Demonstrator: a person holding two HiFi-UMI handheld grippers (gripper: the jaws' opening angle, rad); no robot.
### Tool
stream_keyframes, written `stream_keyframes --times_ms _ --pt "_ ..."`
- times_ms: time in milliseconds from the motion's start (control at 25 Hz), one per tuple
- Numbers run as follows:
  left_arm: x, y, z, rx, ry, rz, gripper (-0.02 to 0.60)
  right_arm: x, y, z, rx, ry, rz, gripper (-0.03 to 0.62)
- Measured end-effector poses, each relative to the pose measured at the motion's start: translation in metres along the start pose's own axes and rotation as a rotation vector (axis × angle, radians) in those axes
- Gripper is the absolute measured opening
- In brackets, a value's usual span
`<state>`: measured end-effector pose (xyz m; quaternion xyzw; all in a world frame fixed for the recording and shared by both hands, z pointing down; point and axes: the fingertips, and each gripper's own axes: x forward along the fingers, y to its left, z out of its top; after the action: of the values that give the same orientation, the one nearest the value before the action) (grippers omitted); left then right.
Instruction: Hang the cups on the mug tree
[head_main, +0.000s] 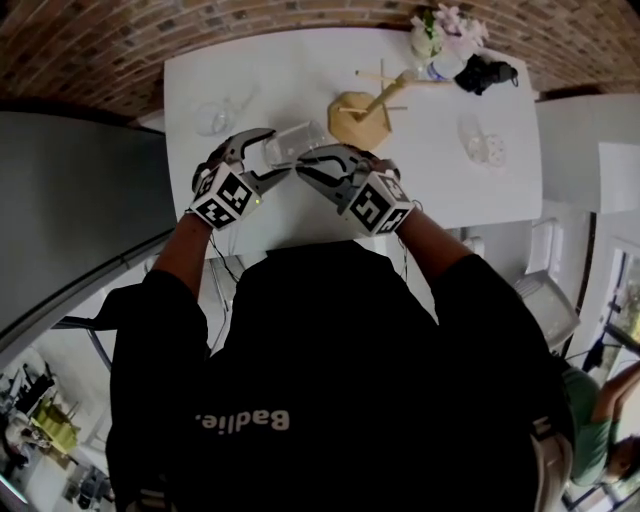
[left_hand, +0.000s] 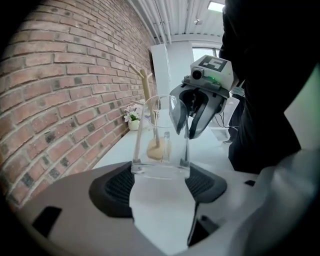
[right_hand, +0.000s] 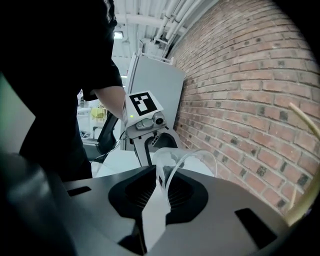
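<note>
A clear glass cup (head_main: 295, 140) hangs above the white table (head_main: 450, 190), between my two grippers. My left gripper (head_main: 278, 152) is shut on it; in the left gripper view both pads press the sides of the cup's (left_hand: 160, 145) thick base, at my left gripper (left_hand: 160, 172). My right gripper (head_main: 305, 165) faces it from the other side. Its jaws (right_hand: 161, 185) stand slightly apart, open, with the cup's thin rim (right_hand: 192, 160) between them. The wooden mug tree (head_main: 368, 105) stands just beyond, to the right, with bare pegs.
Two more clear cups rest on the table, one far left (head_main: 213, 117) and one right (head_main: 482, 143). A vase of flowers (head_main: 440, 35) and a black object (head_main: 485, 72) sit at the far right corner. A brick wall (left_hand: 60, 100) runs along the table's far side.
</note>
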<state>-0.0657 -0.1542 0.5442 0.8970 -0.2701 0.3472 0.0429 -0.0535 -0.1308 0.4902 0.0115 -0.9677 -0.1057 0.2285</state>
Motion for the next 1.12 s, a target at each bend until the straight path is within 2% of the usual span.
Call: stream_keyframes --times_ms 280,560,880,1120 --pt "0.018 0.021 -0.010 0.105 0.113 -0.052 0.314 0.009 -0.020 -0.019 0.130 -0.094 -0.078 0.073" --pt "0.040 0.039 -0.005 0.102 0.163 -0.055 0.316 0.003 -0.049 -0.043 0.286 -0.189 -0.144 0.100" --pt "0.063 0.045 -0.005 0.134 0.264 -0.117 0.314 -0.003 -0.064 -0.067 0.417 -0.247 -0.177 0.106" --pt "0.076 0.045 0.003 0.149 0.297 -0.158 0.314 -0.009 -0.070 -0.082 0.509 -0.293 -0.192 0.110"
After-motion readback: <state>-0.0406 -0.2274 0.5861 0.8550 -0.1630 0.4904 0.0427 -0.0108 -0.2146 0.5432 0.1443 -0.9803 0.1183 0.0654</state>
